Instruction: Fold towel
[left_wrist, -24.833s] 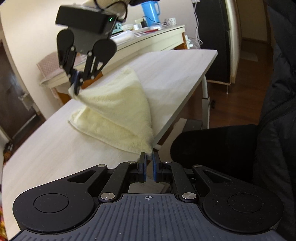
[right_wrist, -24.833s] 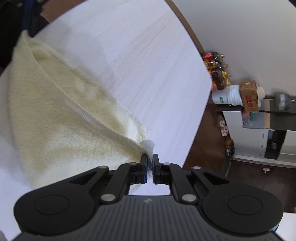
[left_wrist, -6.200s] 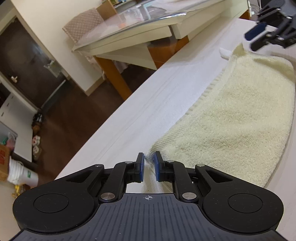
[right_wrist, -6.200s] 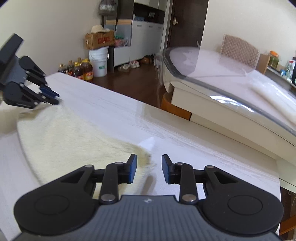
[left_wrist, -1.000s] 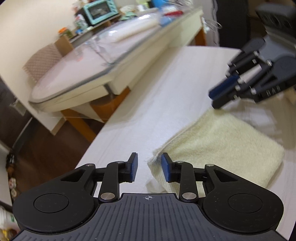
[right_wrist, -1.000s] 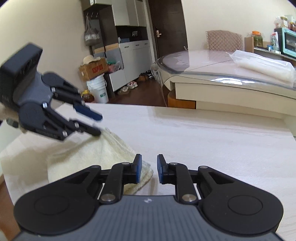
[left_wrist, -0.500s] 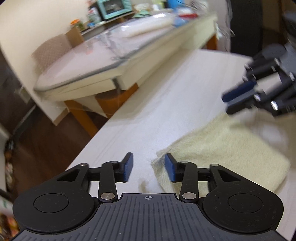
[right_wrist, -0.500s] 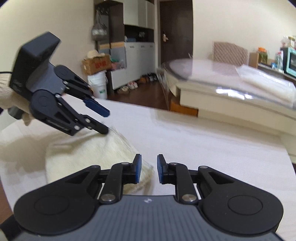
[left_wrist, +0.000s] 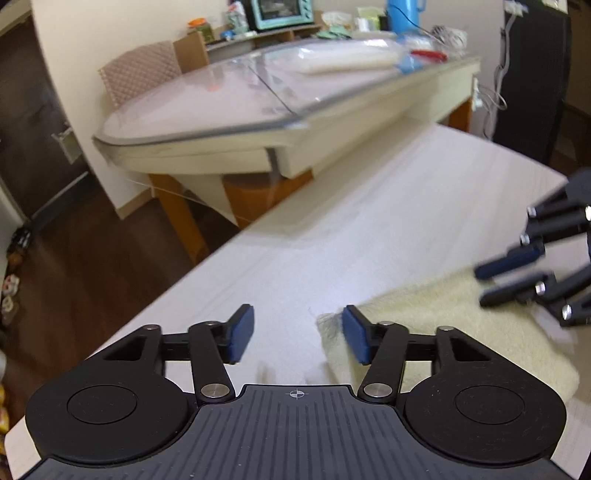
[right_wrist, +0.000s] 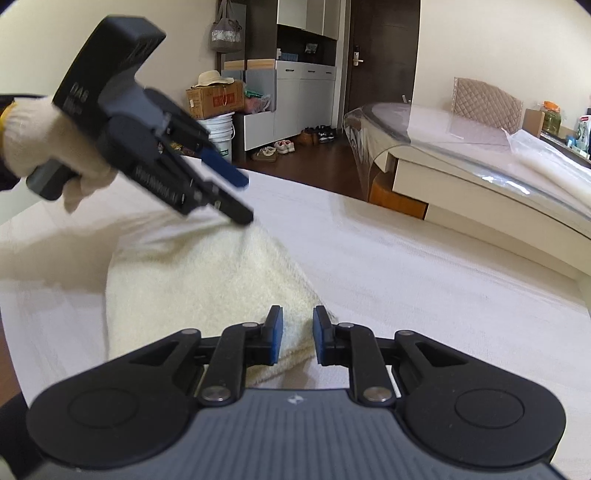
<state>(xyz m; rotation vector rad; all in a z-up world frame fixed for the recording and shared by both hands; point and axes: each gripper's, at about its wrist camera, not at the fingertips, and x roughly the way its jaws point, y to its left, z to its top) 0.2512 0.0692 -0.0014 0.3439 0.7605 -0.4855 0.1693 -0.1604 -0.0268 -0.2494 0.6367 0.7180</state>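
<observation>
The pale yellow towel lies folded into a small thick rectangle on the white wood-grain table. My left gripper is wide open and empty, just above the towel's near left corner. It also shows in the right wrist view, held by a gloved hand above the towel's far corner. My right gripper is open with a narrow gap, empty, over the towel's near right corner. It appears blurred at the right edge of the left wrist view.
A glass-topped cream table stands beyond the work table, with a quilted chair and a counter of kitchen items behind. The table's far edge drops to a dark wood floor. Cabinets, a bucket and boxes stand by the wall.
My left gripper has opened wider and lifted back from the towel's corner. My right gripper has opened a little and pulled back along the towel. The towel lies still.
</observation>
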